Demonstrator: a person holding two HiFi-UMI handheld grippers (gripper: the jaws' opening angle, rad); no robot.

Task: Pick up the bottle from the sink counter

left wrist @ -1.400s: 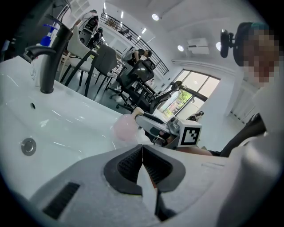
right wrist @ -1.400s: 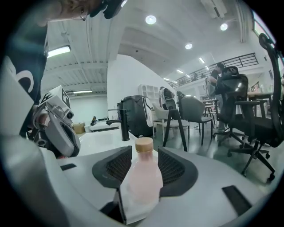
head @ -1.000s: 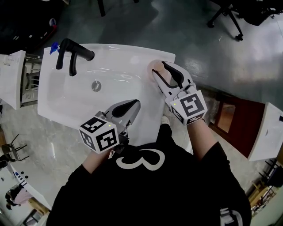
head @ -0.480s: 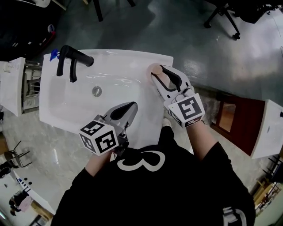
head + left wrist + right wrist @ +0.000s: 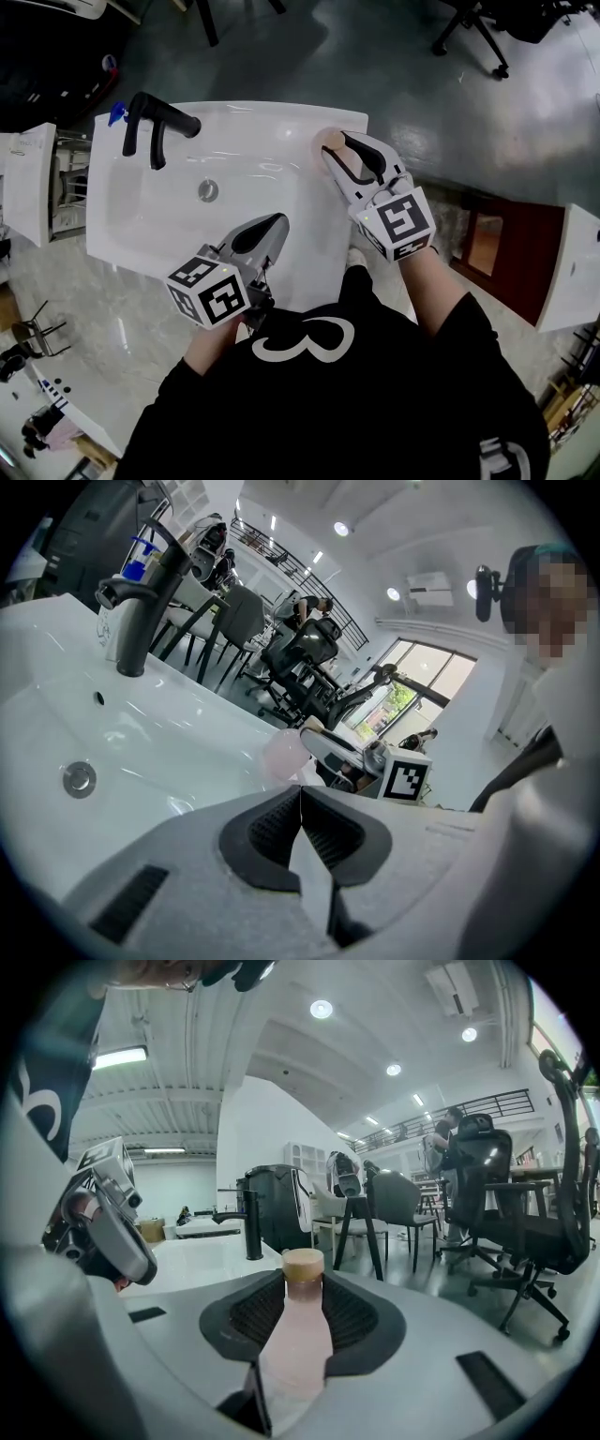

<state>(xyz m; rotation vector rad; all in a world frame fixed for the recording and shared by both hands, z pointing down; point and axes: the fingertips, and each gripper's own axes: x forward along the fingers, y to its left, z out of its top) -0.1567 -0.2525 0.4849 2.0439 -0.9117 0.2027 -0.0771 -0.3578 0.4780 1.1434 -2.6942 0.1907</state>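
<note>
A pale pink bottle [image 5: 327, 141] with a tan cap stands upright on the back right corner of the white sink counter [image 5: 234, 127]. My right gripper [image 5: 337, 146] reaches round it, one jaw on each side. In the right gripper view the bottle [image 5: 298, 1335] rises between the dark ribbed pads, and the jaws are closing on it, with gaps still showing beside its neck. My left gripper [image 5: 279, 221] hovers over the counter's front edge, shut and empty. In the left gripper view [image 5: 300, 789] the bottle [image 5: 281, 757] shows beyond the basin.
A black faucet [image 5: 150, 117] stands at the basin's left, and a drain [image 5: 208, 190] sits in the bowl. A brown cabinet [image 5: 497, 253] is on the floor to the right. White units [image 5: 23, 178] stand to the left, and an office chair base [image 5: 473, 37] lies beyond.
The right gripper's jaws have narrowed round the bottle. The left gripper has stayed near the counter's front edge. The bottle has not moved.
</note>
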